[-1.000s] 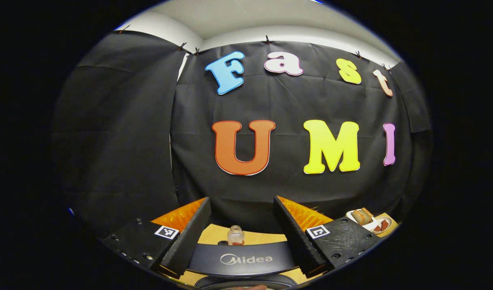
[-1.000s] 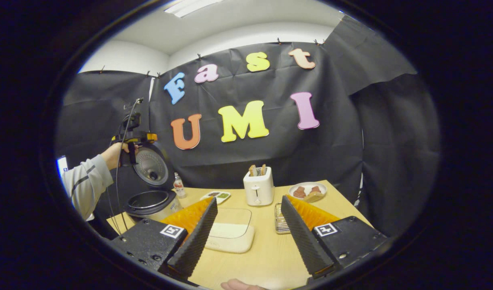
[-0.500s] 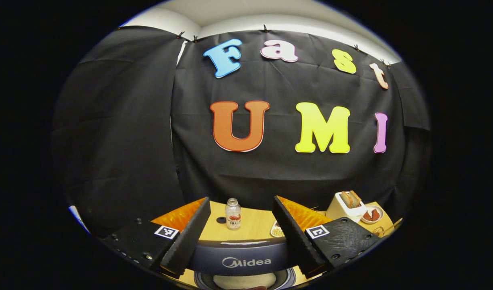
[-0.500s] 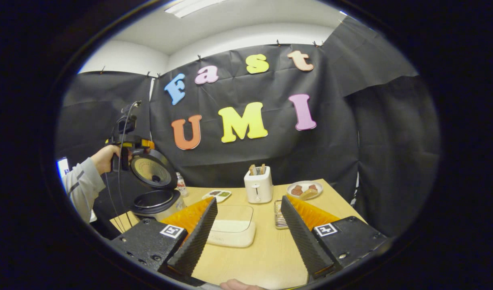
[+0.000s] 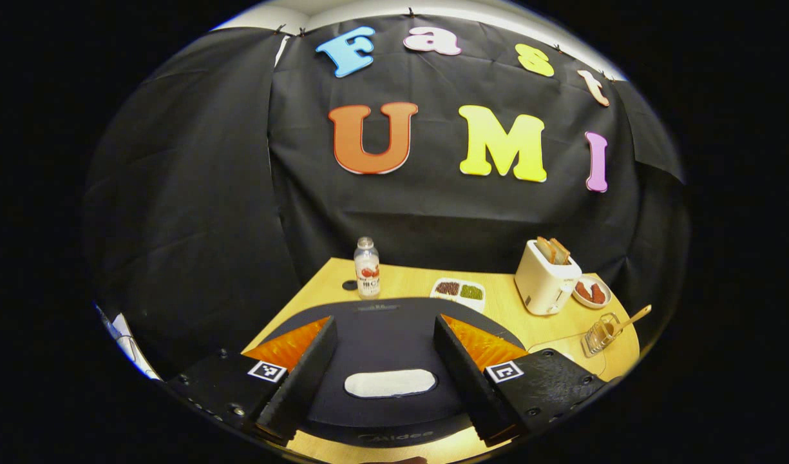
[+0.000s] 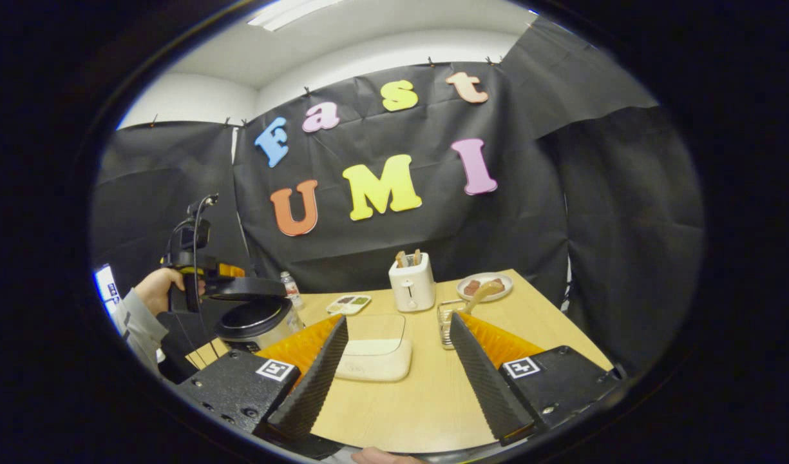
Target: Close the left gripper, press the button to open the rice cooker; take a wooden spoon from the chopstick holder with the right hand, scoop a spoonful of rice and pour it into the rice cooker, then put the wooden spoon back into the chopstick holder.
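Left gripper: jaws spread wide, nothing between the fingers, positioned directly above the dark lid of the rice cooker; a pale oval patch on the lid sits between the two fingers. In the right gripper view the same gripper appears far left, held by a hand w/ a grey sleeve, at the lid, which lies roughly level and slightly raised over the cooker body; a gap shows between lid and pot rim. Whether the fingers touch the lid: cannot tell. Right gripper: jaws spread wide, empty, hovering over the wooden table. Just ahead of its left finger, a flat cream-coloured box w/ a clear lid. Just ahead of its right finger, a clear wire-frame chopstick holder w/ the wooden spoon standing in it, handle tilted up and to the right. In the left gripper view the holder and spoon sit at the table's right edge. Farther back: white toaster w/ bread slices in the slots, plate of food to its right, small divided dish to its left, small bottle near the rear wall beside the cooker.
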Tool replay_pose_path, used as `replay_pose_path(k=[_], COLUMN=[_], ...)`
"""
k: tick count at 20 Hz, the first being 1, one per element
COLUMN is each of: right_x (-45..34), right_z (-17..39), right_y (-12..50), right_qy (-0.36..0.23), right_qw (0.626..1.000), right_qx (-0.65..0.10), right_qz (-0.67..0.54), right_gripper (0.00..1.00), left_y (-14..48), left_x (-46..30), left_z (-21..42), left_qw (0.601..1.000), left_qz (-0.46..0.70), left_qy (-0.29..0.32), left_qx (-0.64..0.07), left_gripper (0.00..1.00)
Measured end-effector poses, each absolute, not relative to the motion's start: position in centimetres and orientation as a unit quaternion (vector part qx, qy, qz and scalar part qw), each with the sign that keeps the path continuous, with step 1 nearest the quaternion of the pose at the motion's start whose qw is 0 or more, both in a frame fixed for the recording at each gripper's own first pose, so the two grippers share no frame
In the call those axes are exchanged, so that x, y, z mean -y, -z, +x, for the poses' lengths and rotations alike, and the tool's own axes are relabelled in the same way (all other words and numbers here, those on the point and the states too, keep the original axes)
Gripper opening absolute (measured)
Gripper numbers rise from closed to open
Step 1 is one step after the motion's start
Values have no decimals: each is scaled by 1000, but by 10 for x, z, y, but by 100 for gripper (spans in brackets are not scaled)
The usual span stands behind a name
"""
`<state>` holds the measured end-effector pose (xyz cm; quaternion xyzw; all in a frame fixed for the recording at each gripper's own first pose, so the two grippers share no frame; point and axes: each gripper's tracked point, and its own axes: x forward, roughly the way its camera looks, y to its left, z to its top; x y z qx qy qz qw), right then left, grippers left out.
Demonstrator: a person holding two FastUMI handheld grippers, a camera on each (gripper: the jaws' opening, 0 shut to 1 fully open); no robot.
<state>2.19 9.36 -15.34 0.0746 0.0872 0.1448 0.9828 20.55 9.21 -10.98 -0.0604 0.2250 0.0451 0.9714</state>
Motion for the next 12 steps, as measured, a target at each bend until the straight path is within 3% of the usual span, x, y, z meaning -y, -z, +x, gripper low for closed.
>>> replay_pose_path(k=[12], right_x=[-94], right_z=[-38], right_y=[144], right_qy=[-140], right_qw=[988], right_qx=[-52], right_qz=[41], right_gripper=[100], left_y=[156], left_x=[-79], left_z=[172], left_qw=[969], left_qz=[-48], left_qy=[-40], left_qx=[-241], left_gripper=[98])
